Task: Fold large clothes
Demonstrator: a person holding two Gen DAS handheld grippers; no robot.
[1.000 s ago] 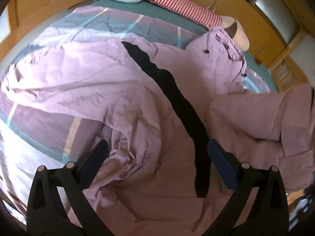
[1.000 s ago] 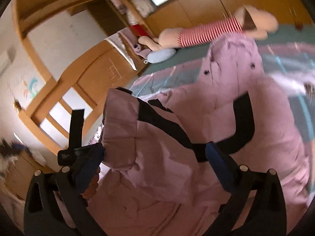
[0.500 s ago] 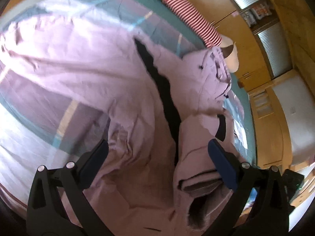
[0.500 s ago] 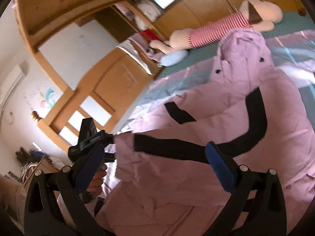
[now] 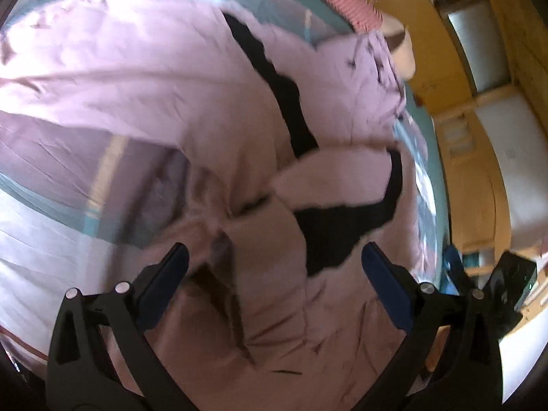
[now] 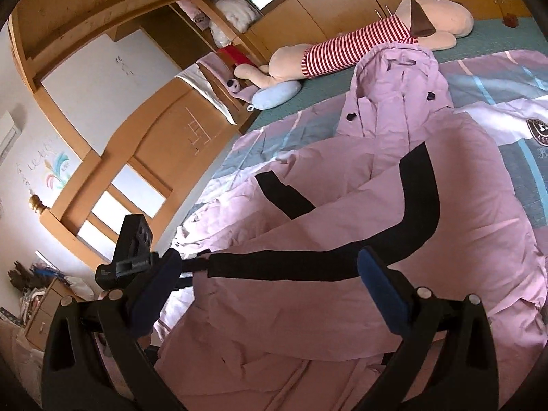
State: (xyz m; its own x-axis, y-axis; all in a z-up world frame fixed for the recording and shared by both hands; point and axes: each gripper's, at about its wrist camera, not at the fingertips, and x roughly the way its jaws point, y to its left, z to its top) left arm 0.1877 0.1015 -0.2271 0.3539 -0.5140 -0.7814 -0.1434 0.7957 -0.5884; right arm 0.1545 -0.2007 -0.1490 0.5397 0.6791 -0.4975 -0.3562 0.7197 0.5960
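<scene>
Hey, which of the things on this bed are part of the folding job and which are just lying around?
Part of the job:
pink coat
left gripper, open
right gripper, open

Just lying about:
striped plush toy
blue cushion
patterned bedspread

free: bedspread (image 6: 507,78) right of coat (image 6: 376,178) | obstacle: plush toy (image 6: 359,44) at far edge

Left wrist view looks steeply down, close over the pink coat (image 5: 212,102); right wrist view faces low along the bed (image 6: 513,68) (toward the headboard). Both share the coat.
</scene>
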